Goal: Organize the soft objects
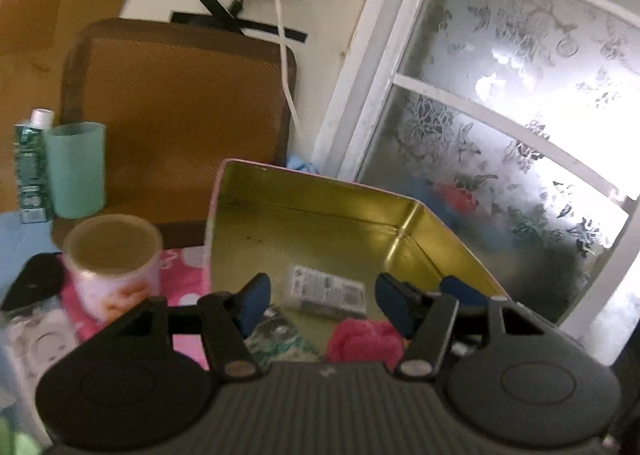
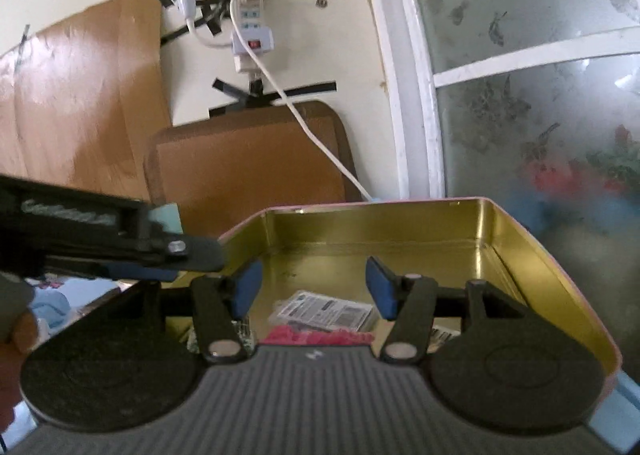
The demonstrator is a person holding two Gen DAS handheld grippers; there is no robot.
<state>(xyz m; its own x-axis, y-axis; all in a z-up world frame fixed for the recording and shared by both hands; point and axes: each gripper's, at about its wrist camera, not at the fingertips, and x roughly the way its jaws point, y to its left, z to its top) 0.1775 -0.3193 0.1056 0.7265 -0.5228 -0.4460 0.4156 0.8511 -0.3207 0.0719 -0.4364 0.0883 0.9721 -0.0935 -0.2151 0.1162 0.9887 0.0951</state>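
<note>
An open gold-lined tin box [image 1: 320, 223] with a pink outside stands before both grippers; it also shows in the right wrist view [image 2: 400, 239]. Inside lie a pink fluffy cloth [image 1: 366, 339], a small printed packet [image 1: 328, 291] and a green patterned item [image 1: 280, 339]. The cloth [image 2: 316, 337] and packet [image 2: 324, 311] show in the right wrist view too. My left gripper [image 1: 324, 305] is open and empty over the box. My right gripper [image 2: 314, 289] is open and empty over the box. The left gripper's arm [image 2: 120, 247] shows at the right view's left side.
A pale mug [image 1: 114, 259] sits on pink dotted cloth [image 1: 184, 275] left of the box. A teal cup [image 1: 76, 169] and a green bottle [image 1: 32, 171] stand behind. A brown cushion [image 1: 180, 115] leans on the wall. A window [image 1: 500, 115] is right. A white cable [image 2: 304, 123] hangs.
</note>
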